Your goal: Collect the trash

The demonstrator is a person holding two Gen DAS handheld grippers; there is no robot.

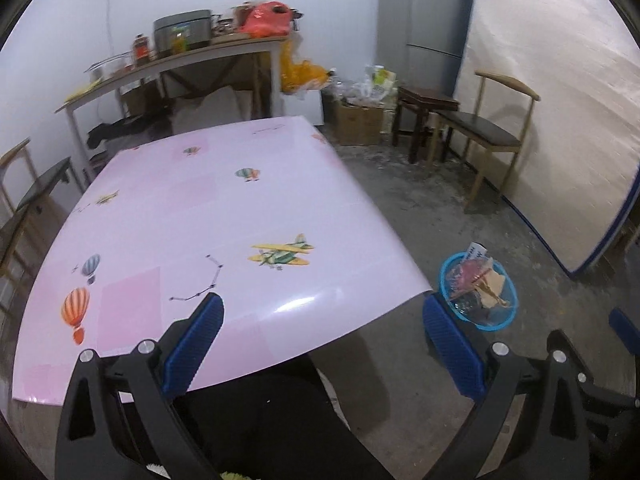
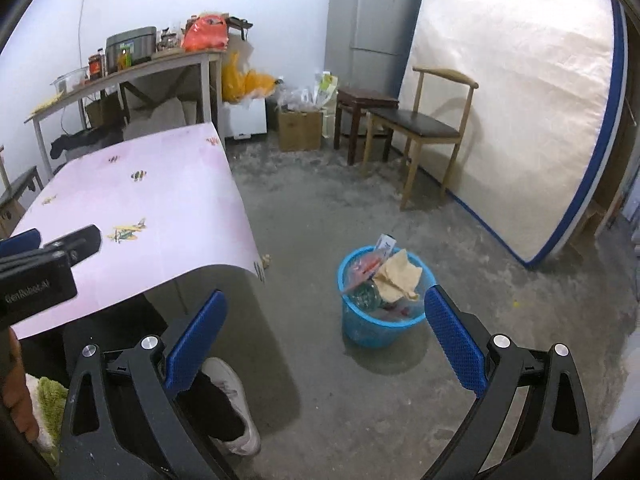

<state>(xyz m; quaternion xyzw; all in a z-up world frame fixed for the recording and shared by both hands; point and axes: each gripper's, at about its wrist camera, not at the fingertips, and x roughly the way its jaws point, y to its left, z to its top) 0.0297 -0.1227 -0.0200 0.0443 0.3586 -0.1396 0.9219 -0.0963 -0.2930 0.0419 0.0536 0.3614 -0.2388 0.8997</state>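
Bin (image 2: 380, 300), full of trash, stands on the floor right of the table (image 1: 200, 208). Right gripper (image 2: 326, 340), nearer, points at it; both it and the left gripper (image 1: 324, 344) gape empty.

Black tongs (image 2: 325, 330), blue ribbed pads (image 2: 454, 344), silver screws

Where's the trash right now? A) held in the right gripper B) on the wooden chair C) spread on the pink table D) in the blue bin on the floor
D: the blue bin on the floor holds wrappers and crumpled paper; the right gripper is empty.
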